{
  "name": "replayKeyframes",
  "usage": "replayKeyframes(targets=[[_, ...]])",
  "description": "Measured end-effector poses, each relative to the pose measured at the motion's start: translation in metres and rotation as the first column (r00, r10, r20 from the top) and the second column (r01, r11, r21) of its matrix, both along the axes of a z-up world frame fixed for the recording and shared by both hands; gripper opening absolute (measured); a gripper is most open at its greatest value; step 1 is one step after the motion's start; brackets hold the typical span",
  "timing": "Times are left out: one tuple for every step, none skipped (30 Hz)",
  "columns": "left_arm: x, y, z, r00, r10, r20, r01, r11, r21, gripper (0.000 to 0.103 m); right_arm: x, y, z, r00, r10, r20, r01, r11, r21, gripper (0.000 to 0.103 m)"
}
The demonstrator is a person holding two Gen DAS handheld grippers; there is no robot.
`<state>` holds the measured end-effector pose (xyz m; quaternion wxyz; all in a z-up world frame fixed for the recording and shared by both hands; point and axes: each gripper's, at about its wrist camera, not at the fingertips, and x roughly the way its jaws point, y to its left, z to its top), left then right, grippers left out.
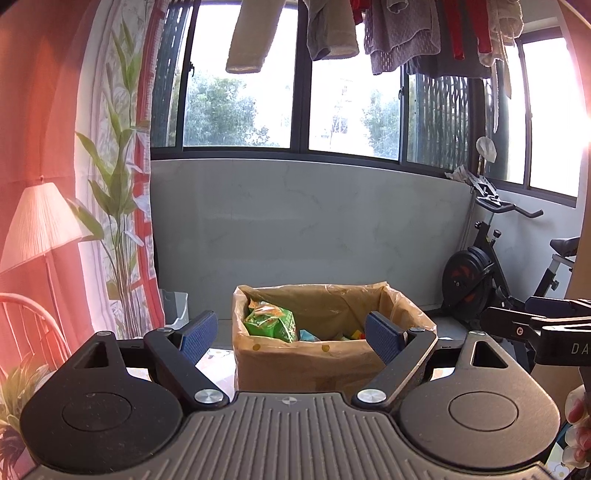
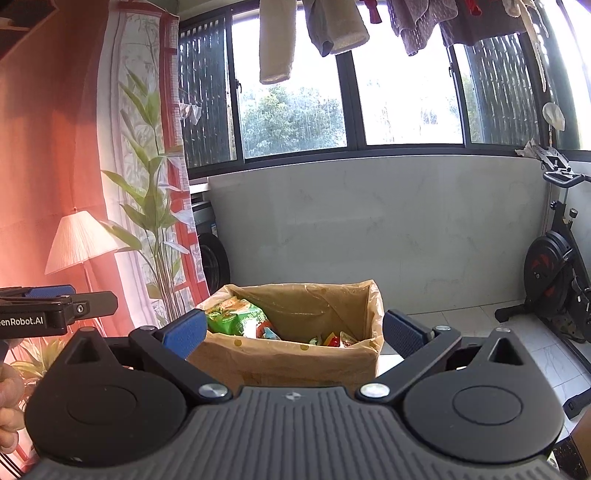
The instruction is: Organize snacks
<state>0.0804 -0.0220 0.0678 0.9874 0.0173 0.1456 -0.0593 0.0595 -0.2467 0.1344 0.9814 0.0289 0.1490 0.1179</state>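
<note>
A brown cardboard box (image 1: 317, 365) lined with clear plastic stands ahead of both grippers. It holds a green snack bag (image 1: 271, 321) and several small colourful packets. My left gripper (image 1: 290, 334) is open and empty, its blue pads (image 1: 197, 334) spread wide on either side of the box. In the right wrist view the same box (image 2: 291, 360) holds the green bag (image 2: 236, 317) and small packets (image 2: 332, 338). My right gripper (image 2: 293, 334) is open and empty too. Each gripper shows at the edge of the other's view.
A tall green plant (image 1: 118, 206) and a lamp (image 1: 40, 221) stand left by a red curtain. An exercise bike (image 1: 491, 266) stands at the right. A grey low wall (image 1: 306, 225) under windows is behind the box. Laundry (image 1: 399, 33) hangs overhead.
</note>
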Motion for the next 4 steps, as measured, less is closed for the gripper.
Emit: replayKeyframes(targets=[[0.0000, -0.0003, -0.0006, 1.000, 0.000, 0.000, 0.000, 1.000, -0.001, 0.088, 0.0013, 0.0006, 0.0002, 1.000, -0.001, -0.003, 0.001, 1.000, 0.000, 0.103], [0.0003, -0.0003, -0.0010, 1.000, 0.000, -0.002, 0.000, 1.000, -0.004, 0.088, 0.0014, 0.0007, -0.0007, 1.000, -0.002, -0.005, 0.002, 1.000, -0.001, 0.103], [0.0004, -0.0001, -0.0016, 1.000, 0.001, -0.004, -0.001, 1.000, -0.007, 0.088, 0.0018, 0.0010, -0.0013, 1.000, -0.002, -0.007, 0.002, 1.000, -0.001, 0.103], [0.0002, -0.0002, -0.0020, 1.000, 0.001, -0.005, -0.001, 1.000, -0.012, 0.088, 0.0021, 0.0014, -0.0018, 1.000, -0.002, -0.008, 0.002, 1.000, -0.002, 0.103]])
